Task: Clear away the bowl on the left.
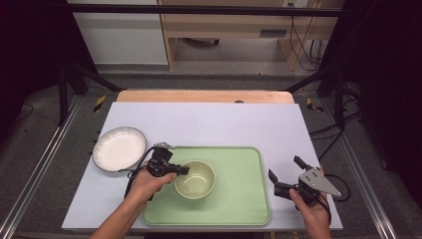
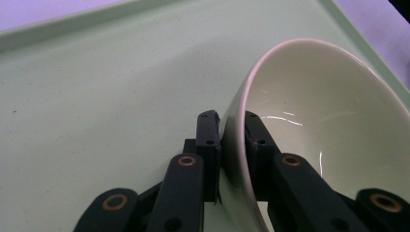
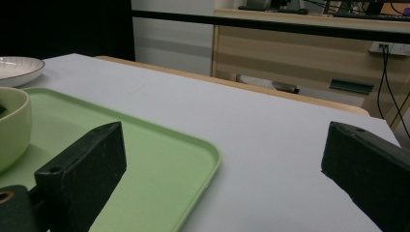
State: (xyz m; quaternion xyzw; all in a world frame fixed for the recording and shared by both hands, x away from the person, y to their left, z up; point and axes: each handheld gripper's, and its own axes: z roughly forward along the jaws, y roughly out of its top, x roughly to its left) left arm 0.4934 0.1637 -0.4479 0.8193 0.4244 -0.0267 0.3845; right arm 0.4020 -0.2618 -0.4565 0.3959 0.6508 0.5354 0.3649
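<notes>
1. Nearest the high camera are my forearms, coming in from the bottom edge, each hand wrapped around a tool.
2. My left tool (image 1: 183, 170) is pinching the near-left rim of the pale green bowl (image 1: 195, 179). In the left gripper view one black jaw sits outside the bowl's wall and the other inside it, both pressed against the rim (image 2: 231, 126).
3. The bowl (image 2: 319, 116) is on the light green tray (image 1: 239, 191), in the tray's left half, and its hollow holds nothing I can see. In the left gripper view the bowl looks tilted against the tray floor (image 2: 106, 92), but that camera turns with my hand, so I cannot tell whether the bowl is really tipped or lifted.
4. My right tool (image 1: 284, 171) is spread wide, with nothing between its jaws. It sits just off the tray's right edge, over the pale lavender mat (image 1: 209, 122) that covers the counter.
5. In the right gripper view the two black jaws stand far apart at the bottom corners, with the tray's rounded corner (image 3: 208, 159) and bare mat (image 3: 270, 140) between them. The bowl's side (image 3: 13, 123) shows at the left edge.
6. A white plate (image 1: 119, 148) with a dark rim lies on the mat just left of the tray's far-left corner, near my left hand (image 1: 149, 185) but apart from it.
7. The counter's wooden edge (image 1: 204, 96) shows beyond the mat.
</notes>
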